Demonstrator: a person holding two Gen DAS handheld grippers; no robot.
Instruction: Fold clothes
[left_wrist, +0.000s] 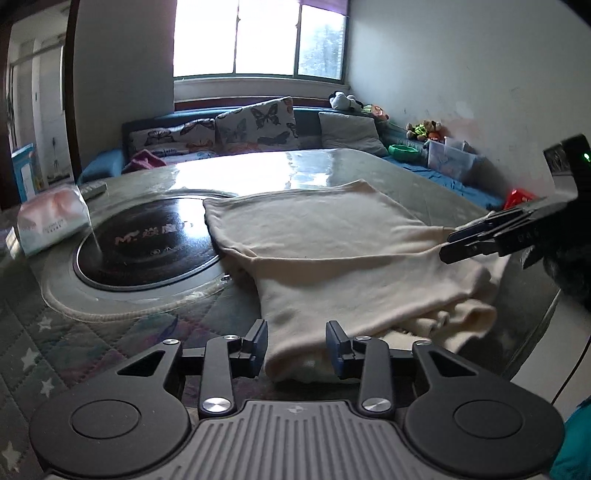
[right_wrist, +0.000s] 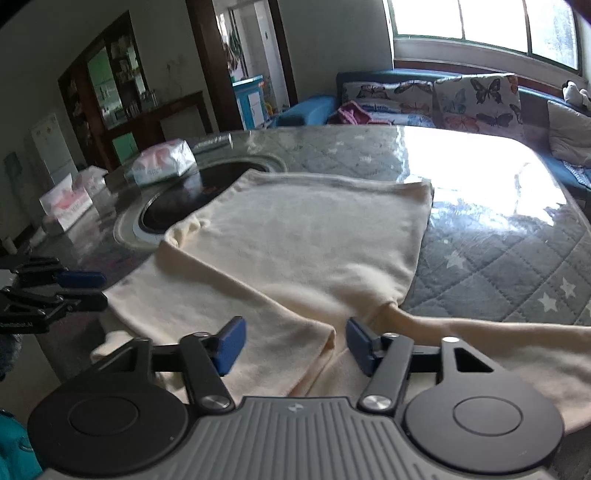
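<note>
Cream garment (left_wrist: 332, 243) lay spread on the quilted table cover (left_wrist: 92, 332), its far-left corner overlapping the round black hotplate (left_wrist: 147, 243) set into the table. Near edge of the garment bunched and hanging over the table's near side.

Left gripper (left_wrist: 296, 345): jaws apart, a wide gap between the blue pads, the garment's near hem lying between them but not pinched.

Right gripper (right_wrist: 293, 345): jaws likewise wide apart, poised over a fold of the cloth, gripping nothing.

Tissue pack (left_wrist: 51, 218) sat just left of the hotplate. Butterfly-print cushions (left_wrist: 255, 122) on the sofa beyond the table.
</note>
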